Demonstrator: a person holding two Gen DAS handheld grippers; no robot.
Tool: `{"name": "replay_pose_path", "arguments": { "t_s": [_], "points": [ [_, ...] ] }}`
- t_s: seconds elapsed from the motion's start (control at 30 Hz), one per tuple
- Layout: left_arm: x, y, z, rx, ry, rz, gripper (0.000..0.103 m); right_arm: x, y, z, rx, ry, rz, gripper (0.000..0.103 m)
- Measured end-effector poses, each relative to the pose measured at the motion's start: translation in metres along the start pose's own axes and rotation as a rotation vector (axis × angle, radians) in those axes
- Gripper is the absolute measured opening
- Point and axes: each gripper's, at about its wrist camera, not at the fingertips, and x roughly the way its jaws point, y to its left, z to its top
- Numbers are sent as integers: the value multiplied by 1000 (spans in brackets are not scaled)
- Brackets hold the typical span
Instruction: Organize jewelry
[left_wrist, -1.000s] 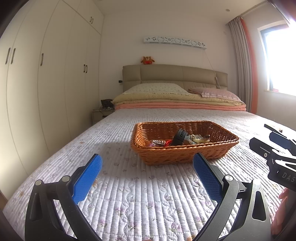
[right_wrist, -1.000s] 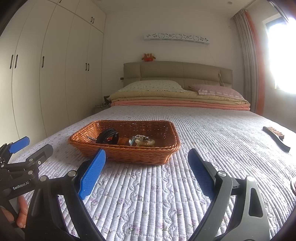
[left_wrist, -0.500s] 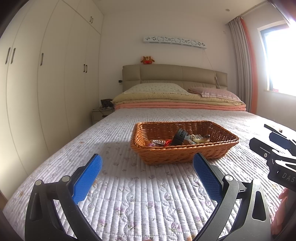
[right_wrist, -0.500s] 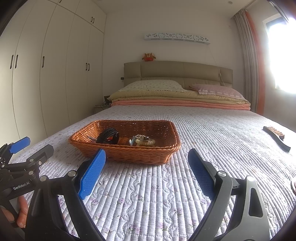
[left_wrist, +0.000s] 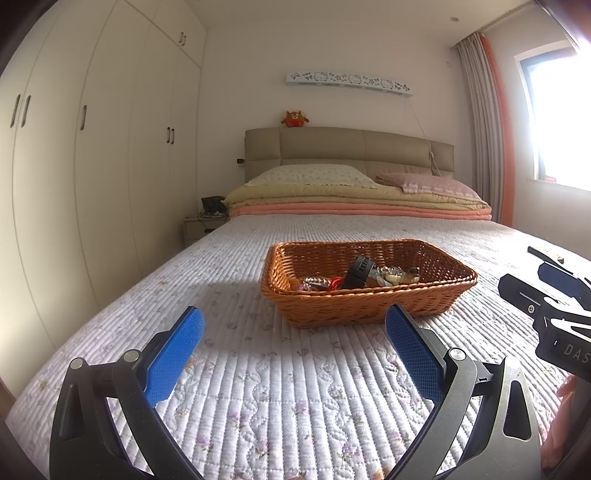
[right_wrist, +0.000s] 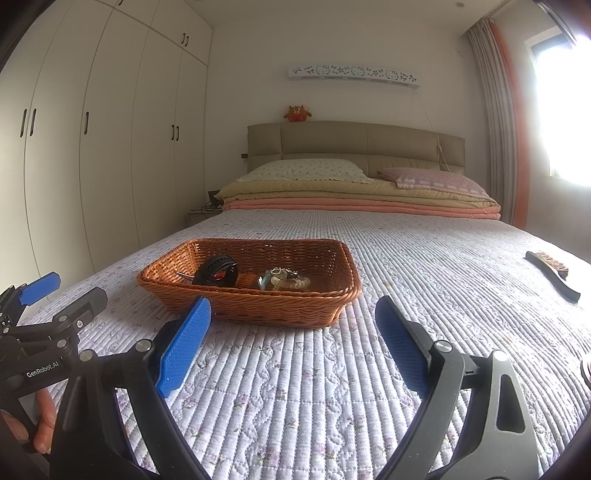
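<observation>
A brown wicker basket (left_wrist: 369, 306) (right_wrist: 255, 306) rests on the quilted bed ahead of both grippers. Inside it lie a black watch (right_wrist: 218, 273) (left_wrist: 358, 275), a pale woven bracelet with metal pieces (right_wrist: 288, 281) and other small jewelry (left_wrist: 316, 283). My left gripper (left_wrist: 293, 325) stands open just short of the basket's near wall, nothing between its blue pads. My right gripper (right_wrist: 291, 319) is open too, close to the basket's near right corner, with nothing held. Each gripper shows at the edge of the other's view.
A black-handled brush (right_wrist: 552, 271) lies on the quilt (right_wrist: 424, 258) at the right. Folded blankets and pillows (left_wrist: 354, 199) are stacked at the headboard. White wardrobes (left_wrist: 92, 147) line the left wall, and a nightstand (left_wrist: 201, 227) stands by the bed. A person's fingers (right_wrist: 40, 428) hold the left gripper.
</observation>
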Motion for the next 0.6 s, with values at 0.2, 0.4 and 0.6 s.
{"name": "replay_pose_path", "arguments": {
  "t_s": [0.2,0.4,0.6],
  "points": [
    [0,1,0,-3,-2,3,96,0,0,0,0,-1,-1,89],
    [-1,8,1,-32,2,5,96,0,0,0,0,-1,-1,89],
    [-2,11,2,-47,2,7,96,0,0,0,1,0,-1,89]
  ]
}}
